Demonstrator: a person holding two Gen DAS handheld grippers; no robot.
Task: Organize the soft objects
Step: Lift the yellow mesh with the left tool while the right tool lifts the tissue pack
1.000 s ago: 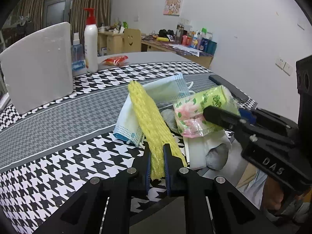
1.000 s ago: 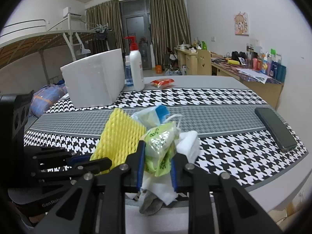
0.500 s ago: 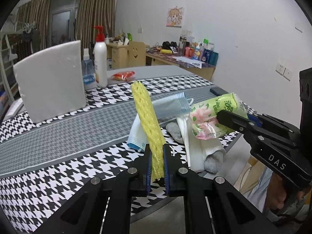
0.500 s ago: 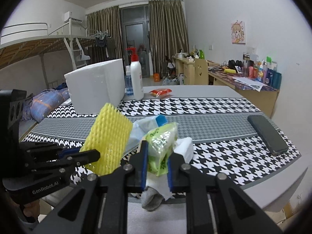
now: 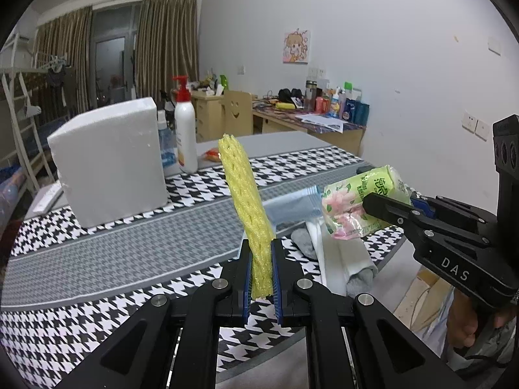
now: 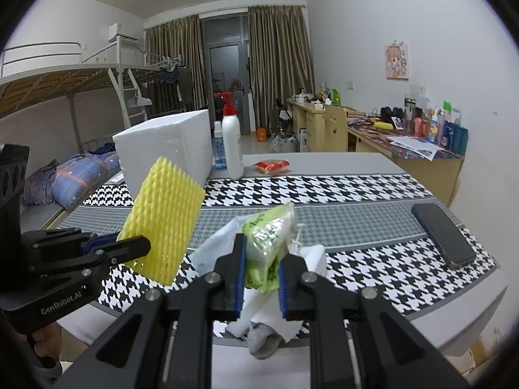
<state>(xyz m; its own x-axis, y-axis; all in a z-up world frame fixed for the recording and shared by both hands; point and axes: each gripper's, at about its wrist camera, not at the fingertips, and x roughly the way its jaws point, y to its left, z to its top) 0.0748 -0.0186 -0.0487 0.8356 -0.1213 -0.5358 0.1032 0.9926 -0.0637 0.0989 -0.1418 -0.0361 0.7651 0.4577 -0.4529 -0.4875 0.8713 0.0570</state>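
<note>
Here, a yellow foam fruit-net sleeve (image 5: 248,207) is pinched at its lower end between the narrow-set blue pads of the left gripper (image 5: 261,278) and is held upright, clear of the black-and-white houndstooth tablecloth (image 5: 97,298). To the right, a green plastic-wrapped tissue pack with pink flowers (image 5: 360,201) is clamped between the fingers of the right gripper (image 6: 261,267), lifted above the near edge of the table. In the right wrist view the pack is seen squeezed between the two blue pads, with the net sleeve and the left gripper off to the left.

Beneath the raised pack, a small heap is left on the near right part of the cloth: a pale blue face mask (image 5: 292,202), a folded white cloth (image 5: 337,259) and a grey sock (image 6: 264,340), the last two hanging over the table edge. A black smartphone (image 6: 442,235) lies flat on the cloth, well apart to the right.

At the far left of the table a white foam block (image 5: 107,159) stands upright, and just beside it on its right a white pump bottle with a red top (image 5: 185,133) is set. A small red snack packet (image 6: 271,166) lies near the bottle. A hand (image 5: 470,327) is seen under the right gripper's handle.
</note>
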